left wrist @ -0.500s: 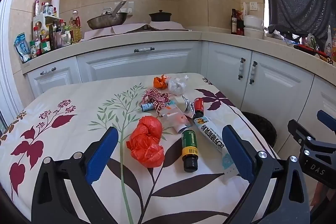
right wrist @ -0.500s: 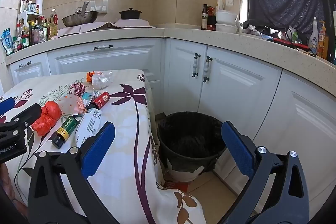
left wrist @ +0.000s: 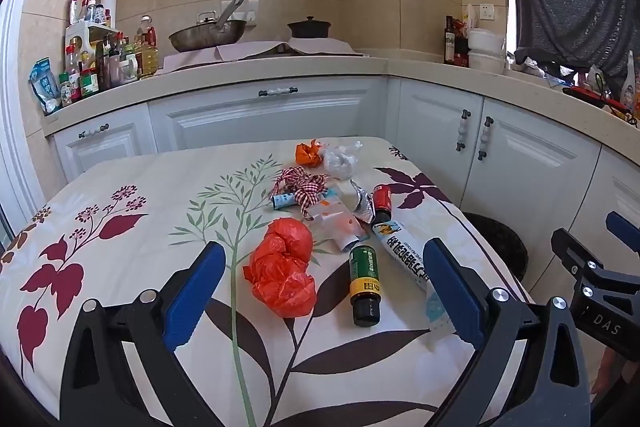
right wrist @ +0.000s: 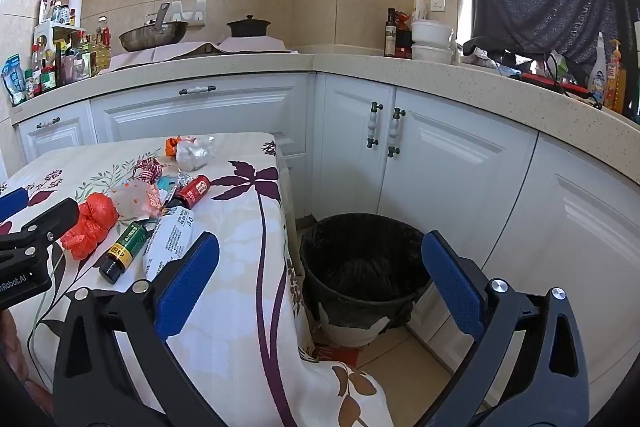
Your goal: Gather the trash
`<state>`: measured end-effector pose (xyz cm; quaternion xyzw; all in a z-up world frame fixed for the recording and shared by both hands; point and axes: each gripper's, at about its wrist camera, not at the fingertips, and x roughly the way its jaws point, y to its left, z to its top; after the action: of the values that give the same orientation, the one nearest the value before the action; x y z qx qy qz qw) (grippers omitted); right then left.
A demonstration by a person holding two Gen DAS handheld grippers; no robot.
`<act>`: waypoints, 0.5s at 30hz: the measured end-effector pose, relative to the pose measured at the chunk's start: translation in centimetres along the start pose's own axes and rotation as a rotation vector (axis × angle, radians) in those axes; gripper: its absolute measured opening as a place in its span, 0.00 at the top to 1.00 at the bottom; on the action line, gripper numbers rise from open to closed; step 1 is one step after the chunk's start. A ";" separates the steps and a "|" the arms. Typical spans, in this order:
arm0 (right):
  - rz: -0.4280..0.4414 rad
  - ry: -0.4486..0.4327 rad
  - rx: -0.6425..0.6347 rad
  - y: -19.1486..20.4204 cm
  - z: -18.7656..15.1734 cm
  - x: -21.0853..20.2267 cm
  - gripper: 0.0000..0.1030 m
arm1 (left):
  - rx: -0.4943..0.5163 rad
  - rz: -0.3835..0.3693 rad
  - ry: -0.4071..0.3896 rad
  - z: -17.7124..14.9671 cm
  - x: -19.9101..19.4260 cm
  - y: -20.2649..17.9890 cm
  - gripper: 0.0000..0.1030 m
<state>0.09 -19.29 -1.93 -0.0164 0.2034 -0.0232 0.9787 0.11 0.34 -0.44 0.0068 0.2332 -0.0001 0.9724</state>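
Kitchen table (left wrist: 132, 251) barely changed since a moment ago: your left hand-held gripper (left wrist: 324, 291) stays spread over the red bag (left wrist: 282, 267), right hand-held gripper (right wrist: 320, 291) spread over the bin (right wrist: 360, 259), nothing collected.

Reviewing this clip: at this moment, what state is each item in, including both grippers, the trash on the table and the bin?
left gripper: jaws open, empty, above the table.
right gripper: jaws open, empty, facing the bin.
red plastic bag: crumpled, on the table.
green-label bottle: capped, lying on its side.
red-label bottle: lying on its side.
white tube: lying flat.
trash bin: open, black liner in.
cabinet doors: closed.
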 end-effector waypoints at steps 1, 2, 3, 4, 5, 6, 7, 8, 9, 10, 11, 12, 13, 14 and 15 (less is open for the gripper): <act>-0.001 0.000 -0.001 0.0 0.0 0.0 0.04 | -0.001 0.000 0.001 -0.2 -0.1 0.1 0.06; 0.000 0.000 0.000 0.0 0.0 0.0 0.04 | -0.002 -0.001 0.002 -0.2 -0.1 0.2 0.06; 0.000 0.000 0.000 0.0 0.0 0.0 0.04 | -0.002 -0.002 0.003 -0.3 -0.1 0.2 0.06; 0.000 0.000 0.000 0.0 0.0 0.0 0.04 | -0.005 0.001 0.007 -0.1 0.2 0.3 0.06; 0.001 0.000 0.000 0.0 0.0 0.0 0.04 | -0.005 0.001 0.007 -0.1 0.2 0.3 0.06; 0.001 0.000 -0.001 0.1 0.0 0.0 0.04 | -0.005 0.002 0.006 -0.1 0.2 0.3 0.06; 0.001 0.000 -0.001 0.1 0.0 0.0 0.04 | -0.007 0.002 0.006 -0.1 0.2 0.3 0.06; 0.001 0.000 -0.002 0.1 0.1 0.0 0.04 | -0.007 0.004 0.006 -0.1 0.2 0.3 0.06; 0.001 0.000 -0.002 0.1 0.1 0.0 0.04 | -0.009 0.003 0.007 -0.1 0.2 0.3 0.06; 0.002 0.000 -0.003 0.3 -0.1 0.1 0.04 | -0.010 0.004 0.008 -0.1 0.2 0.3 0.06; 0.002 0.000 -0.003 0.3 -0.1 0.1 0.04 | -0.011 0.005 0.008 -0.1 0.2 0.3 0.06; 0.001 0.000 -0.003 0.3 -0.1 0.1 0.04 | -0.011 0.005 0.008 -0.1 0.2 0.3 0.06; 0.001 0.000 -0.003 0.4 -0.1 0.1 0.04 | -0.011 0.004 0.009 -0.1 0.2 0.3 0.06; 0.001 0.000 -0.003 0.4 -0.1 0.1 0.04 | -0.012 0.004 0.009 -0.2 0.2 0.3 0.06; 0.001 0.001 -0.004 0.4 -0.1 0.1 0.04 | -0.012 0.005 0.009 -0.2 0.3 0.3 0.06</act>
<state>0.17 -18.90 -2.07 -0.0181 0.2038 -0.0224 0.9786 0.25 0.69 -0.72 0.0018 0.2374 0.0037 0.9714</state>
